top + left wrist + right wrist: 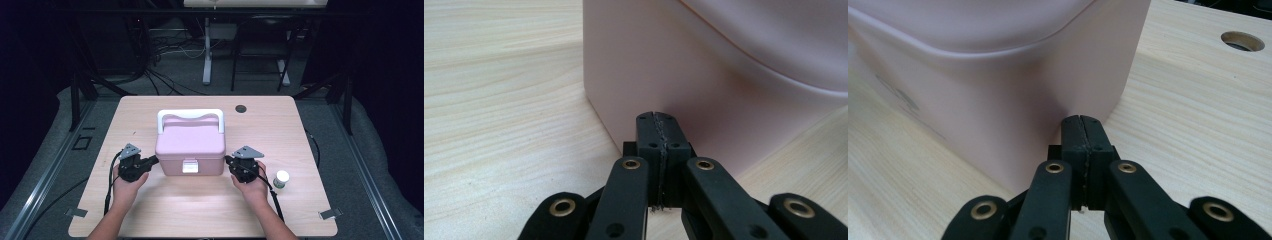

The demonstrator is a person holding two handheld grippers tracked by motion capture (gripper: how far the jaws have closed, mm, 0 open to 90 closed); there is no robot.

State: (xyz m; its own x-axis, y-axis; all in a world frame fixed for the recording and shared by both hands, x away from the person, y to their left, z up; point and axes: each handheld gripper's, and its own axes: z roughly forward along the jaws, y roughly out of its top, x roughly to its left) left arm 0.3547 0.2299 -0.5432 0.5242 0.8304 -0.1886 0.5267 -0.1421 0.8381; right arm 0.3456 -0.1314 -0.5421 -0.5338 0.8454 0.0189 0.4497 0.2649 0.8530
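**Pink box flanked by two closed grippers**

We find the bench (150, 210) carrying a pink box (190, 145) with a white handle (190, 114), centred, nearer the front edge. The left gripper (154, 160) and right gripper (228, 160), jaws pressed together and empty, meet its side walls. A small white-capped jar (281, 179) stands toward the front right corner.

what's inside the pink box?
Cannot tell: the pink plastic box has its lid down and its white front latch closed, with the white carry handle folded back. The opaque walls hide any contents.
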